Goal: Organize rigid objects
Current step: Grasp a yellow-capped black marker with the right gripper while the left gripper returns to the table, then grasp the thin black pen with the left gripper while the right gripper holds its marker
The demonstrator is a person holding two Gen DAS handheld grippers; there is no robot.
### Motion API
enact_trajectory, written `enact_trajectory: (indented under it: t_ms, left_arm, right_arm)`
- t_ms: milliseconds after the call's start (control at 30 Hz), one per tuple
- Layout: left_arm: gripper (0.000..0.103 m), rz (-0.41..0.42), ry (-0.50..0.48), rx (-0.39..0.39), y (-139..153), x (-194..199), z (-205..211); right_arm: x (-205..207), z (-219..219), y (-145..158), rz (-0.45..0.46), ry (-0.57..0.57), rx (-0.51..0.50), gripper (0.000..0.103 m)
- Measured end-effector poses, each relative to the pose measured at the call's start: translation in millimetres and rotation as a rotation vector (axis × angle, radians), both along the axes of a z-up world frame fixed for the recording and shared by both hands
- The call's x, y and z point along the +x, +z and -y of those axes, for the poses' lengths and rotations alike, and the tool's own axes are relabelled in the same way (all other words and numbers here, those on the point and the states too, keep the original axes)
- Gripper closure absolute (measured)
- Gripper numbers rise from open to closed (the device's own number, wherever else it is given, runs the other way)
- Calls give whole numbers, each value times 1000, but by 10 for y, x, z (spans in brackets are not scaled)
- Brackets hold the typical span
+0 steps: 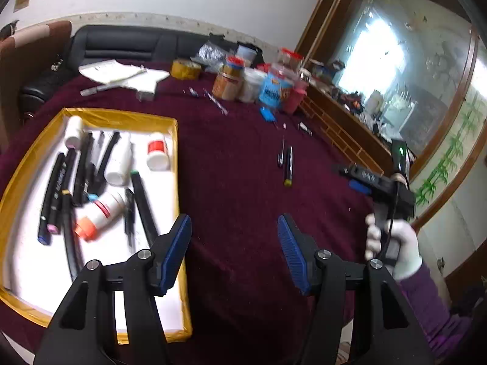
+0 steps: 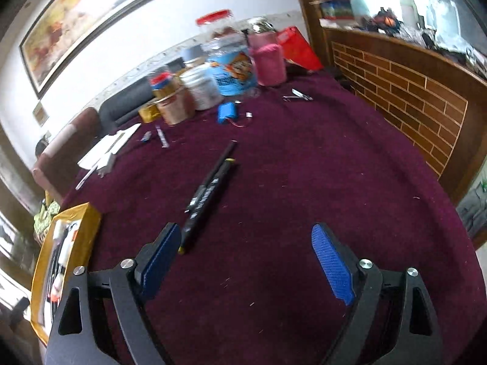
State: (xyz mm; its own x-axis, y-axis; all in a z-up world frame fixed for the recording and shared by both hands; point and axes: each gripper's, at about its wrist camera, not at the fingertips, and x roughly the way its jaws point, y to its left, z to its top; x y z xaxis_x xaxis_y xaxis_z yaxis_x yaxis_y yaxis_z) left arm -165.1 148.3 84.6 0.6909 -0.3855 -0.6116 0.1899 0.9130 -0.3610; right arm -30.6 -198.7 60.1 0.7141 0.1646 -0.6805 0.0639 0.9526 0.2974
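Observation:
A yellow-rimmed white tray [image 1: 175, 152] lies at the left on the maroon cloth; it also shows in the right wrist view [image 2: 88, 222]. It holds several black markers [image 1: 143, 206] and small white bottles [image 1: 157, 152]. A black marker with yellow ends [image 1: 287, 164] [image 2: 207, 194] and a thin dark pen [image 1: 281, 152] lie loose mid-table. My left gripper [image 1: 234, 243] is open and empty beside the tray's right edge. My right gripper [image 2: 243, 261] is open and empty just right of the loose marker; it also shows in the left wrist view [image 1: 362, 182], held by a gloved hand.
Jars, a blue snack tub [image 2: 231, 67] and a pink cup [image 2: 269, 64] crowd the table's far side. A blue battery pack [image 2: 229, 112], nail clippers [image 2: 296, 95] and papers [image 1: 121, 74] lie about. A brick-patterned wooden cabinet [image 2: 411, 100] stands at the right.

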Motion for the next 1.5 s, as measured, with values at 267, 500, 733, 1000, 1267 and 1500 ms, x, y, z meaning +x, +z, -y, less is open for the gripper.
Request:
enact_trajectory:
  t_ms: [267, 500, 733, 1000, 1267, 1500]
  left_arm:
    - [45, -30, -26, -5, -80, 1, 82]
    - [45, -42, -25, -4, -86, 3, 61]
    - [45, -39, -93, -13, 13, 181, 207]
    - [46, -12, -147, 47, 133, 838, 722]
    - [46, -52, -224, 267, -221, 1924, 1633]
    - [47, -133, -235, 393, -668, 2667, 2241]
  right_arm:
    - [469, -191, -68, -66, 36, -61, 39]
    - [909, -606, -316, -178, 103, -103, 48]
    - [855, -674, -414, -198, 91, -149, 90]
    - [728, -89, -411, -159, -40, -106, 90]
    - [798, 255, -511, -62, -29, 135, 90]
    - [812, 326, -552, -61, -15, 212, 90]
